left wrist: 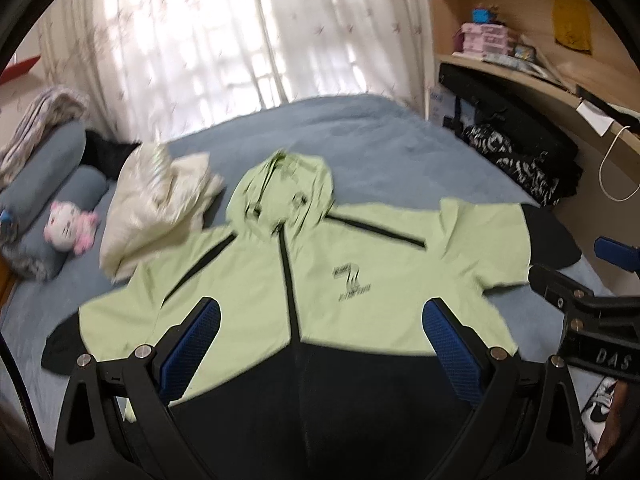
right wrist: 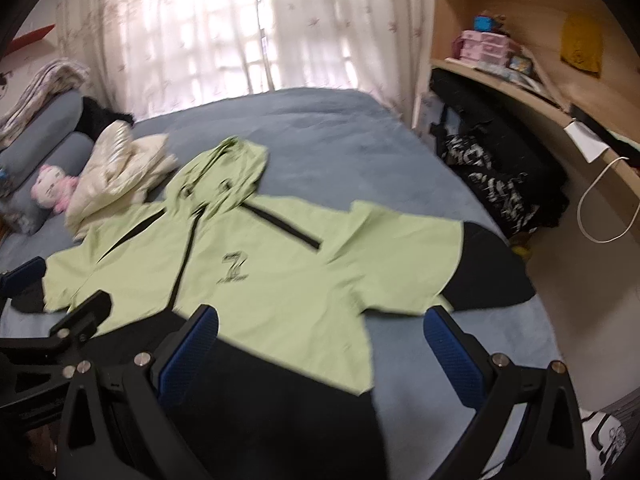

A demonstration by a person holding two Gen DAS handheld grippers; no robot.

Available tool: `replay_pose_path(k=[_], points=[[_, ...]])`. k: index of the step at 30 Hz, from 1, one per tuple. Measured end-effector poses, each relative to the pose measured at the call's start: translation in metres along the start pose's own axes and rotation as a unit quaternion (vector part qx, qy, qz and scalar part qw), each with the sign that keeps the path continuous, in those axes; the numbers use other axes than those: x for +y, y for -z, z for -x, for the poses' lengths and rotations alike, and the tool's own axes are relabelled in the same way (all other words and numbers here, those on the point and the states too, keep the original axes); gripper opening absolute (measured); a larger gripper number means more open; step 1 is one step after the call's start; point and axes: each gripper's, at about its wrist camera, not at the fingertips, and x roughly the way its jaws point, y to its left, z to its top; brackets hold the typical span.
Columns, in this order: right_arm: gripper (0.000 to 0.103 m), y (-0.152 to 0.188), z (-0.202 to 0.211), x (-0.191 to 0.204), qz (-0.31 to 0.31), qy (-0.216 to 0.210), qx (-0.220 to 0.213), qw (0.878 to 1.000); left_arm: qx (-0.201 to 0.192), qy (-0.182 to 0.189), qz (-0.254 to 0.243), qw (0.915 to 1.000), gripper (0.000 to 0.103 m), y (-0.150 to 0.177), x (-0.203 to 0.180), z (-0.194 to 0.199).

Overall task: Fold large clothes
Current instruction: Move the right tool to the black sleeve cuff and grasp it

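blue-padded fingers of the left gripper (left wrist: 322,322) stand wide apart at the bottom of the left wrist frame, holding nothing, hanging over the lower front of the jacket (left wrist: 320,264). the right gripper (right wrist: 322,330) is likewise spread with nothing between its pads, low in its own frame, its left finger over the jacket's black hem and its right finger over bare bedding; it also shows at the right edge of the left wrist frame. the jacket lies flat and front-up on the blue bed (left wrist: 360,136), filling the centre of both frames: pale green upper body and hood toward the top, black lower part toward the bottom, black cuffs on sleeves spread out left and right, a dark zip down the middle and a small dark logo on the chest. a cream garment (left wrist: 156,200) is heaped at the upper left, just beside the hood. further left a pink and white plush toy (left wrist: 70,226) rests against grey pillows (left wrist: 52,168). both frames are somewhat blurred.
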Motion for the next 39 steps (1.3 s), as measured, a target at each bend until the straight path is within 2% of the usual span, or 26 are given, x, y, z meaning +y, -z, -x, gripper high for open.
replay_pose_path(k=[3, 9, 11, 14, 15, 17, 20, 23, 26, 30, 32, 35, 38, 39], points=[[0.103, -0.016, -0.007, -0.020, -0.007, 0.034, -0.013, 0.999, -0.018, 0.004, -0.014, 0.9997, 0.100, -0.018, -0.014, -0.012], [0.103, -0.047, -0.031, -0.063, 0.004, 0.134, -0.032, 0.990, -0.030, 0.053, -0.018, 0.9980, 0.100, -0.051, -0.037, -0.050], [0.103, -0.056, -0.047, -0.084, 0.007, 0.180, -0.032, 0.983, -0.021, 0.061, -0.019, 0.9977, 0.100, -0.060, -0.046, -0.066], [0.103, -0.065, -0.074, -0.123, -0.017, 0.235, -0.010, 0.972, 0.001, 0.077, -0.018, 0.9969, 0.100, -0.072, -0.063, -0.097], [0.103, -0.066, -0.080, -0.136, -0.026, 0.235, -0.004, 0.972, 0.007, 0.075, -0.018, 0.9970, 0.100, -0.074, -0.068, -0.106], [0.103, -0.068, -0.104, -0.172, -0.066, 0.208, 0.032, 0.975, 0.019, 0.072, -0.026, 0.9969, 0.100, -0.078, -0.082, -0.129], [0.103, -0.059, -0.142, -0.220, -0.127, 0.175, 0.083, 0.973, 0.032, 0.073, -0.036, 0.9962, 0.100, -0.078, -0.101, -0.160], [0.103, -0.038, -0.172, -0.266, -0.203, 0.136, 0.123, 0.962, 0.050, 0.089, -0.034, 0.9942, 0.100, -0.072, -0.116, -0.187], [0.102, -0.012, -0.188, -0.303, -0.272, 0.122, 0.143, 0.944, 0.072, 0.105, -0.027, 0.9915, 0.096, -0.066, -0.130, -0.215], [0.099, 0.020, -0.199, -0.336, -0.353, 0.085, 0.148, 0.920, 0.092, 0.099, -0.040, 0.9900, 0.092, -0.057, -0.150, -0.239], [0.098, 0.033, -0.207, -0.348, -0.385, 0.075, 0.155, 0.907, 0.100, 0.104, -0.035, 0.9889, 0.092, -0.053, -0.159, -0.248], [0.092, 0.053, -0.215, -0.357, -0.433, 0.037, 0.151, 0.888, 0.112, 0.111, -0.022, 0.9873, 0.092, -0.049, -0.167, -0.259], [0.091, 0.057, -0.218, -0.362, -0.444, 0.024, 0.123, 0.887, 0.126, 0.116, -0.009, 0.9852, 0.092, -0.046, -0.172, -0.266], [0.086, 0.056, -0.218, -0.362, -0.448, 0.017, 0.110, 0.887, 0.130, 0.120, -0.004, 0.9842, 0.092, -0.045, -0.172, -0.267]])
